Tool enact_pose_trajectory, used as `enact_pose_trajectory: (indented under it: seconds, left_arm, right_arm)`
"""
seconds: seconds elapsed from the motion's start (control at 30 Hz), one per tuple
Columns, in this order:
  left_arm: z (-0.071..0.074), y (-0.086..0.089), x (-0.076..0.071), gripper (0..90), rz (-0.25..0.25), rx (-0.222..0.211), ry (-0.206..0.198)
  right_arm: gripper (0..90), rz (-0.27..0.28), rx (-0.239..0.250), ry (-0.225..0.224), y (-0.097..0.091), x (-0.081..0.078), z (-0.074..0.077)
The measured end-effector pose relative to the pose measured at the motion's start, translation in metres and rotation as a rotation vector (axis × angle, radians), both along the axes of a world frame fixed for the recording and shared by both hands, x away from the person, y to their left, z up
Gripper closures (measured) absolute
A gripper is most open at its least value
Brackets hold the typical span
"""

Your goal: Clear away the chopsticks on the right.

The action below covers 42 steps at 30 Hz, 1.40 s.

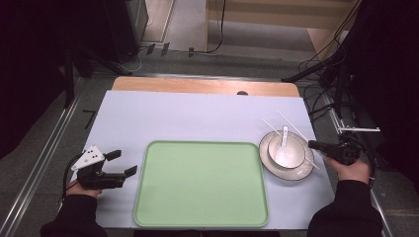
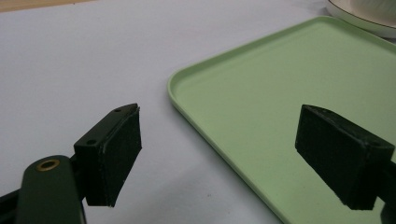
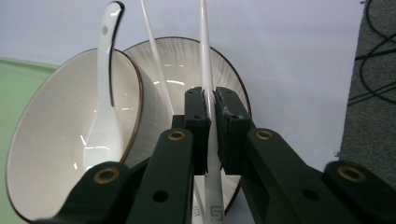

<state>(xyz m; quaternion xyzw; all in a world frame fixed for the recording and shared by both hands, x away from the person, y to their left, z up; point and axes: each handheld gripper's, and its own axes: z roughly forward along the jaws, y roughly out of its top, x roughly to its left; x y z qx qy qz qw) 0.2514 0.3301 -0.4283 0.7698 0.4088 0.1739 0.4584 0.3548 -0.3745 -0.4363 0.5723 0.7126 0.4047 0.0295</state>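
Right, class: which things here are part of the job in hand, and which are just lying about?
In the job:
right gripper, shut on a chopstick
second chopstick
plate, bowl, spoon

Lying about:
tray
left gripper, open
cables

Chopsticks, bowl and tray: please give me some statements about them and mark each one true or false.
1. The right gripper is shut on a chopstick. True.
2. The spoon lies on the tray. False: it rests in the bowl.
3. The left gripper is open, holding nothing. True.
4. The bowl stands on the tray. False: it sits on a plate to the right of the tray.
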Motion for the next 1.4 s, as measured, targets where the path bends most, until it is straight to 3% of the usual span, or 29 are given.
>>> enact_pose_trajectory:
  seconds: [0.8, 1.17, 1.4]
  left_arm:
    - [0.000, 0.000, 0.000, 14.3, 0.000, -0.005, -0.003]
    - [0.000, 0.001, 0.000, 14.3, 0.006, -0.002, 0.001]
    - [0.000, 0.001, 0.000, 14.3, 0.009, 0.001, 0.002]
  right_arm:
    - [85.1, -0.018, 0.034, -0.059, 0.010, -0.017, 0.036]
    - [85.1, 0.039, 0.053, -0.085, 0.030, -0.023, 0.050]
    - [85.1, 0.080, 0.059, -0.079, 0.046, -0.027, 0.053]
